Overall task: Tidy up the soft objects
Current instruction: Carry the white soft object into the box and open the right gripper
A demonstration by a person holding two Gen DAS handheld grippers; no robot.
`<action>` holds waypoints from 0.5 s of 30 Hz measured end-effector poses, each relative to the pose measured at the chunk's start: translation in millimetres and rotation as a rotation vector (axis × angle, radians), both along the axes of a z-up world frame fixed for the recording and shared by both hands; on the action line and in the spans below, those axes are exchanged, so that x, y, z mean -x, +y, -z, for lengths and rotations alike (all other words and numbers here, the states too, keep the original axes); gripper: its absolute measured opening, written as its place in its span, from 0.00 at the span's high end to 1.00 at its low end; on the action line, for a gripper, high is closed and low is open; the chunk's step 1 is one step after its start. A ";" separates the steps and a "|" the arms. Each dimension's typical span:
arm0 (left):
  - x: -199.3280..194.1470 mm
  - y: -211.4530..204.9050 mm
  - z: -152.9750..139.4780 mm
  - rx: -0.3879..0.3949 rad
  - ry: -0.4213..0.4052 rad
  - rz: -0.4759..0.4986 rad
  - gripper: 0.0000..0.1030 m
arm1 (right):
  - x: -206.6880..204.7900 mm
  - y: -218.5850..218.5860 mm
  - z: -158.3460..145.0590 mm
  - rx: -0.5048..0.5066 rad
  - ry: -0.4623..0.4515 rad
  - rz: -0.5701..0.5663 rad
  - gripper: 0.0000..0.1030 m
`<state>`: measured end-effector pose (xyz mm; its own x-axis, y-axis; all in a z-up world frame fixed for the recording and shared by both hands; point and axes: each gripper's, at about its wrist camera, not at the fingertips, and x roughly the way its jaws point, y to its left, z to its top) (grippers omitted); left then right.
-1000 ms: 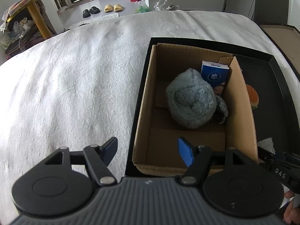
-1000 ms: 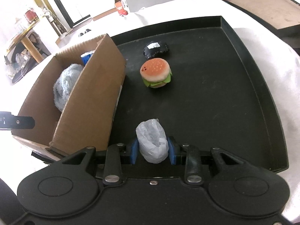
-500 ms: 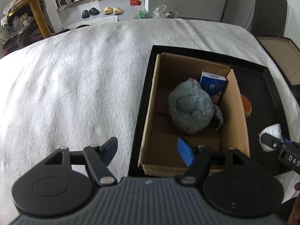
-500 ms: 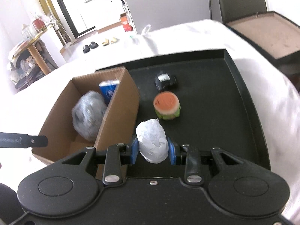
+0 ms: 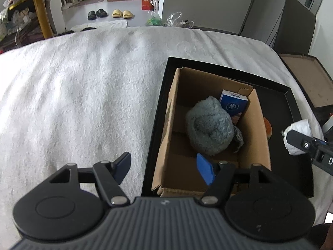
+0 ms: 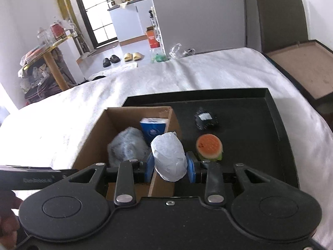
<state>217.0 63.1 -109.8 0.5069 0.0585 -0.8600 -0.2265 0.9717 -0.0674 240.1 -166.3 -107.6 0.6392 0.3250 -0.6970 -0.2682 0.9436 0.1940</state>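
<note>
My right gripper [image 6: 169, 166] is shut on a white crumpled wad [image 6: 169, 156], held in the air above the right wall of the cardboard box [image 6: 93, 133]. The wad [image 5: 298, 136] and that gripper also show at the right edge of the left wrist view. Inside the box [image 5: 166, 125] lie a grey-blue fluffy plush [image 5: 209, 130] and an upright blue tissue pack [image 5: 233, 104]. A burger plush [image 6: 209, 146] and a small black plush [image 6: 206, 118] rest on the black tray [image 6: 270, 145]. My left gripper [image 5: 164, 167] hangs open over the box's near left corner, holding nothing.
The tray sits on a white towel-covered surface [image 5: 72, 93] with wide room to the left. A second brown-bottomed tray [image 6: 303, 66] lies off the far right edge. Behind are the floor with slippers [image 5: 121, 13] and a cluttered yellow table [image 6: 50, 60].
My right gripper has lifted the white wad off the tray floor and carried it up and left to above the box's wall. The left gripper drew back slightly and stayed open.
</note>
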 end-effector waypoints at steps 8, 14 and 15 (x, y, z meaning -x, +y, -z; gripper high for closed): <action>1.5 9.5 9.4 0.063 -0.007 0.003 0.47 | -1.5 27.4 -5.2 -0.017 0.003 -0.044 0.69; 1.0 16.4 19.8 0.114 0.006 -0.001 0.82 | -2.3 50.9 0.0 -0.022 0.030 -0.082 0.69; 1.1 17.3 21.2 0.123 0.008 -0.003 0.88 | -3.3 54.8 1.0 -0.025 0.036 -0.087 0.68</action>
<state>215.8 80.4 -131.0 0.4997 -0.0459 -0.8650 -0.2302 0.9556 -0.1837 243.4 -111.5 -108.6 0.5822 0.3962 -0.7100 -0.3415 0.9116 0.2286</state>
